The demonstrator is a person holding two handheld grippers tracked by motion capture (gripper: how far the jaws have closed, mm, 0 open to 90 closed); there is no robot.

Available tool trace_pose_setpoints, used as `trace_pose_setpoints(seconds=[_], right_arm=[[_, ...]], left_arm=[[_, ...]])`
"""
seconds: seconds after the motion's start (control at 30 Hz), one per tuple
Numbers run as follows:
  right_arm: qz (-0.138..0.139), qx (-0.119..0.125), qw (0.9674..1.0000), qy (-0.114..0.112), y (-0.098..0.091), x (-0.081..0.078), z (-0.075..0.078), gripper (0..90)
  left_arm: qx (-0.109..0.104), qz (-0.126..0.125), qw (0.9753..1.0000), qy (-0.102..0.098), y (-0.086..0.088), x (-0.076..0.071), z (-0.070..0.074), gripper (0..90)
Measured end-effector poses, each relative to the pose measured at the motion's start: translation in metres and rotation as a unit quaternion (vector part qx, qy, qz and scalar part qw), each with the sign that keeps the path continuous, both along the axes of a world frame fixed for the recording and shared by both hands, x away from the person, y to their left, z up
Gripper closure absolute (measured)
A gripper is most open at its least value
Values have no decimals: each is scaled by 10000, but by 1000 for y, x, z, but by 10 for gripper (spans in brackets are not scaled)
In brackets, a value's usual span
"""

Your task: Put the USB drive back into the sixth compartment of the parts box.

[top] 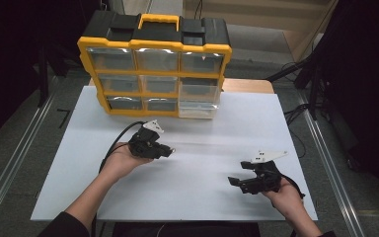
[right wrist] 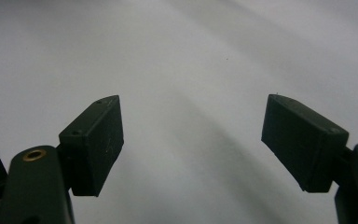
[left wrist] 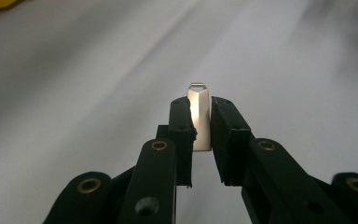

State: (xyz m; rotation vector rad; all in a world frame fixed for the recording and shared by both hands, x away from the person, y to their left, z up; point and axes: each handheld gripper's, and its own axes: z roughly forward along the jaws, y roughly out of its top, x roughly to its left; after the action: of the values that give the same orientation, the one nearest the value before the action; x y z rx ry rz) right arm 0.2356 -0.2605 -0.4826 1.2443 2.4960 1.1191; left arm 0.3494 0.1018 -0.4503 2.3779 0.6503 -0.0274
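One white bench (top: 187, 187) carries everything, with the yellow drawer organizer (top: 155, 69) standing at its far edge. I have the left gripper (top: 170, 149) near the middle, palm under it, pointing to the right across the board. Its fingers (left wrist: 182, 126) are clamped on a small shiny metal clip (left wrist: 200, 114), held upright above the surface. I'd keep that pinch firm and carry it level so the thin piece doesn't twist. My right gripper (top: 233, 181) rests low at the near right, fingers (right wrist: 95, 144) wide apart, holding nothing.

White tabletop (top: 202, 197), grey floor (top: 10, 148), metal rails (top: 325, 158), dark surroundings.
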Motion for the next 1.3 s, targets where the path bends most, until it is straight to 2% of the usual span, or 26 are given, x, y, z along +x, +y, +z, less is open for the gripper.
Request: trace_pose_setpoints(seconds=[0.13, 0.33, 0.43, 0.5, 0.53, 0.77, 0.87, 1.3], right_arm=[[9, -6, 10000, -7, 0, 0, 0, 191], [-13, 15, 10000, -39, 0, -1, 1, 190], [-14, 27, 10000, -45, 0, 0, 1, 191], [-6, 9, 10000, -72, -1, 0, 1, 190], [-22, 7, 10000, -79, -1, 0, 1, 190], [-43, 32, 9999, -102, -2, 0, 1, 190], [-11, 33, 9999, -112, -1, 0, 2, 191], [-4, 44, 9999, -125, -1, -1, 2, 191]], left_arm=[[-36, -73, 10000, -10, -2, 0, 5, 801], [-74, -328, 9994, 14, -8, 0, 16, 801], [-24, -514, 9987, -17, -13, -1, 22, 802], [-57, -531, 9986, -34, -14, -2, 23, 801], [-50, -629, 9980, -9, -16, -2, 25, 801], [64, -796, 9968, -42, -23, 2, 31, 801], [-21, -840, 9965, 30, -25, 4, 35, 801], [-8, -1008, 9949, 36, -33, 7, 54, 801]])
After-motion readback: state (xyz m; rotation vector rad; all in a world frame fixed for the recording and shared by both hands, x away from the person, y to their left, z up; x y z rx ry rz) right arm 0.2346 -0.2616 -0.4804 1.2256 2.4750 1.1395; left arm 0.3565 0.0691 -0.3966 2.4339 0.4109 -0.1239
